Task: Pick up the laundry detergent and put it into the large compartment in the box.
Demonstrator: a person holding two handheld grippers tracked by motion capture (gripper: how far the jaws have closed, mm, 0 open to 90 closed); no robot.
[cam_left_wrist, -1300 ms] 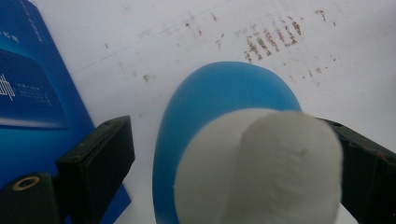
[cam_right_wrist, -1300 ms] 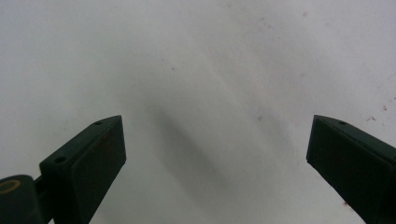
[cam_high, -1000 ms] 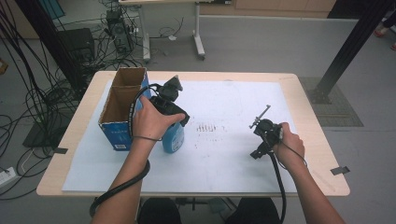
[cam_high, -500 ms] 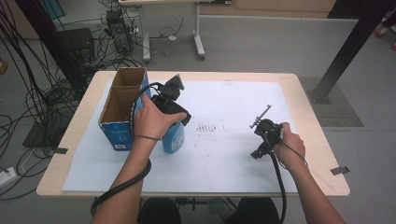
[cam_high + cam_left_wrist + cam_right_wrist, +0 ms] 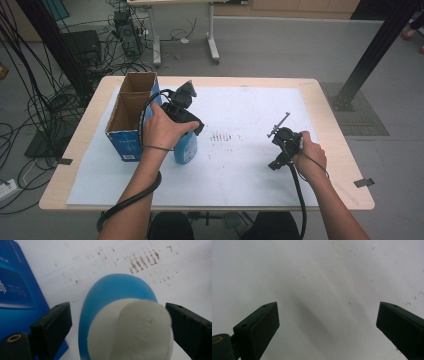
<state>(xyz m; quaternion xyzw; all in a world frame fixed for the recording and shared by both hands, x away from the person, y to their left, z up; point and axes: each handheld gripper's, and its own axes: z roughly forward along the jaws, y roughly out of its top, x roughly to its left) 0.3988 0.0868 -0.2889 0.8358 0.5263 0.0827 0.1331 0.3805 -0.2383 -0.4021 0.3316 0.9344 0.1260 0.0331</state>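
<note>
With the left hand-held gripper (image 5: 117,322) held open around the white cap of the blue bottle (image 5: 186,147), which stands on the worktop (image 5: 240,185) just beside the blue carton (image 5: 128,120), an off-centre closing is judged likely to tip the bottle, while the right hand-held gripper (image 5: 327,322) is held open, empty.

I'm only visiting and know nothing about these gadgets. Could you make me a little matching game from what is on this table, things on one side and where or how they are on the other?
Things:
1. blue plastic bottle with a white cap
2. open blue cardboard box
3. left gripper
4. right gripper

Places or states:
A. jaws open over bare white table cover, nothing between them
B. stands at the table's left side, top flaps open
C. jaws open on either side of the white cap
D. stands upright just right of the box

Pairs: 1-D, 2-B, 3-C, 4-A
</note>
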